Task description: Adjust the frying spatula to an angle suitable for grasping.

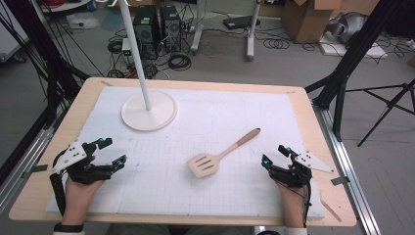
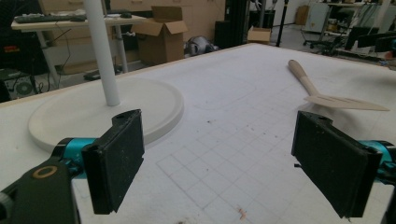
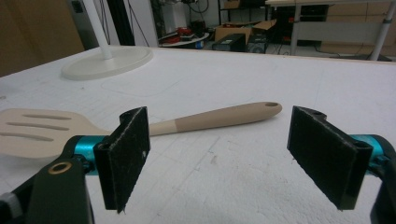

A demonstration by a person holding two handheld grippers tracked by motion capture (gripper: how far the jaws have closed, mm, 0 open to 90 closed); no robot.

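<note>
Fingers of both grippers, left [image 1: 108,152] and right [image 1: 275,155], stand released, grasping nothing. Between them on the desk [image 1: 313,147] lies the spatula [image 1: 222,152], untouched, nearer the right gripper; apparently no work has begun.

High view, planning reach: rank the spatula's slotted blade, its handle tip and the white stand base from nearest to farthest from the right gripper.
From the right gripper:
1. Handle tip, up and slightly left.
2. Slotted blade, further left at mat centre.
3. White stand base, far left corner.
</note>
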